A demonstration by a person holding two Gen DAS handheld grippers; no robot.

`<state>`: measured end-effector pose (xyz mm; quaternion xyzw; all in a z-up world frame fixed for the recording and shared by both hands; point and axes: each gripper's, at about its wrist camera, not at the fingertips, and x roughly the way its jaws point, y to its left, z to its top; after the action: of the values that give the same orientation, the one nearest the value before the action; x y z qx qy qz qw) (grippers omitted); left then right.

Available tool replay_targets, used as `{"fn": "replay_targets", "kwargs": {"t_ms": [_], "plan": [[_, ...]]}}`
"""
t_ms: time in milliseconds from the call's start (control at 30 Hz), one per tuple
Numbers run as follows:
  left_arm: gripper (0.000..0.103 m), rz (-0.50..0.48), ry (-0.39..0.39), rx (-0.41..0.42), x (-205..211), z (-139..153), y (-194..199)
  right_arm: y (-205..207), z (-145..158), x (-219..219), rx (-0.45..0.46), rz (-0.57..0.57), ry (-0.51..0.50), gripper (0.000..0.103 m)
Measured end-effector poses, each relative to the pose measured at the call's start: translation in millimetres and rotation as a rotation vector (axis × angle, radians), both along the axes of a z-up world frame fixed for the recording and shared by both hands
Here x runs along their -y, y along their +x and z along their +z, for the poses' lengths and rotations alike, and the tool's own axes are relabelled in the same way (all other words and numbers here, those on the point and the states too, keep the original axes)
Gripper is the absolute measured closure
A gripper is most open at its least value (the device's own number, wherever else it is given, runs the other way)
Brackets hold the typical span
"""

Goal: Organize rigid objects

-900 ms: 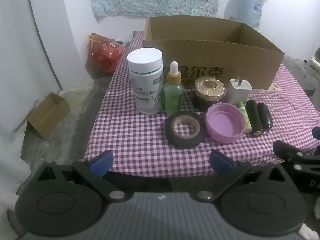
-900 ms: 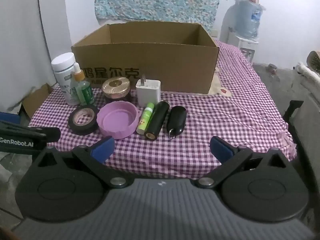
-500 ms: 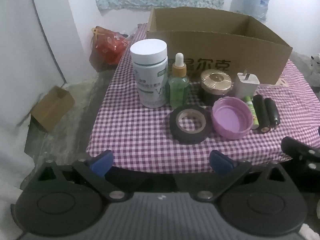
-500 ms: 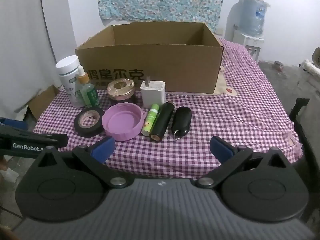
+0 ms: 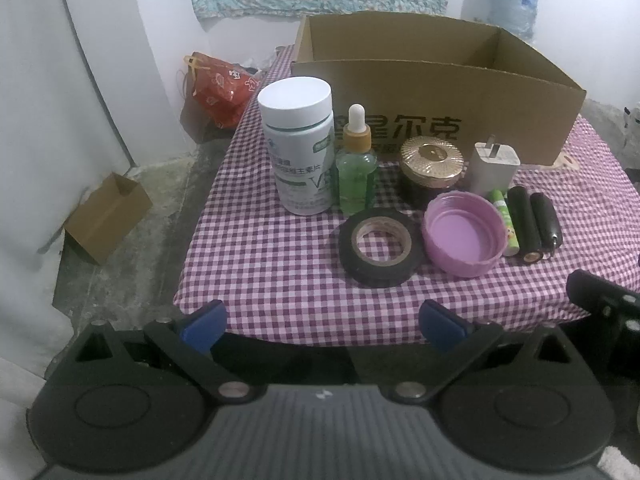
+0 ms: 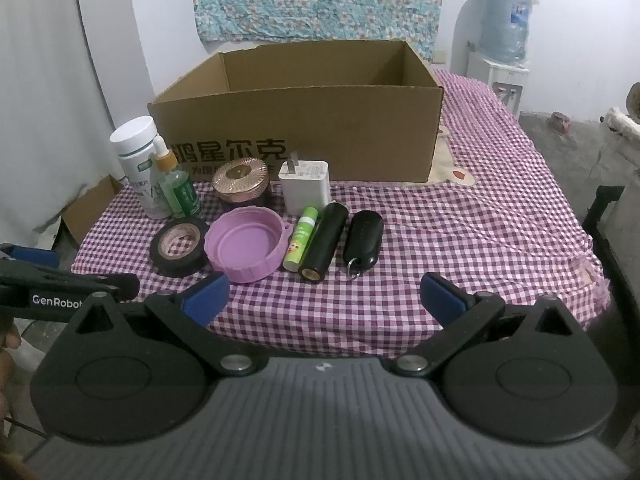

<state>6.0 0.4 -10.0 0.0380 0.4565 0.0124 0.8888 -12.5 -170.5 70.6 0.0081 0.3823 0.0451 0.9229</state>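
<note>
On the checked tablecloth [image 5: 280,272] stand a white pill bottle [image 5: 298,144], a green dropper bottle [image 5: 356,168], a gold-lidded jar [image 5: 431,168] and a white charger [image 5: 493,168]. In front lie a black tape roll [image 5: 380,254], a purple lid [image 5: 464,234], a green lip balm [image 6: 301,238], a black cylinder [image 6: 324,242] and a black key fob [image 6: 362,240]. Behind them an open cardboard box [image 6: 304,128] looks empty. My left gripper [image 5: 322,322] is open before the table's near edge. My right gripper [image 6: 324,298] is open over the near cloth, holding nothing.
A small cardboard box [image 5: 106,216] and a red bag [image 5: 218,90] sit on the floor at the left. A water dispenser [image 6: 502,40] stands at the back right. The cloth's right half [image 6: 500,220] is bare. The left gripper's arm [image 6: 60,286] shows at the right view's left edge.
Both grippers have drawn slightly nearer and risen, so the box's inside shows more. Nothing on the table has moved; both stay open.
</note>
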Motion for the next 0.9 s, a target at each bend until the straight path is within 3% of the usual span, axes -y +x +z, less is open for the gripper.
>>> {"fn": "replay_targets", "kwargs": {"t_ms": [900], "plan": [[0.0, 0.006, 0.028, -0.011, 2.0, 1.3, 0.7, -0.7, 1.1, 1.0, 0.012, 0.005, 0.014, 0.001]]}}
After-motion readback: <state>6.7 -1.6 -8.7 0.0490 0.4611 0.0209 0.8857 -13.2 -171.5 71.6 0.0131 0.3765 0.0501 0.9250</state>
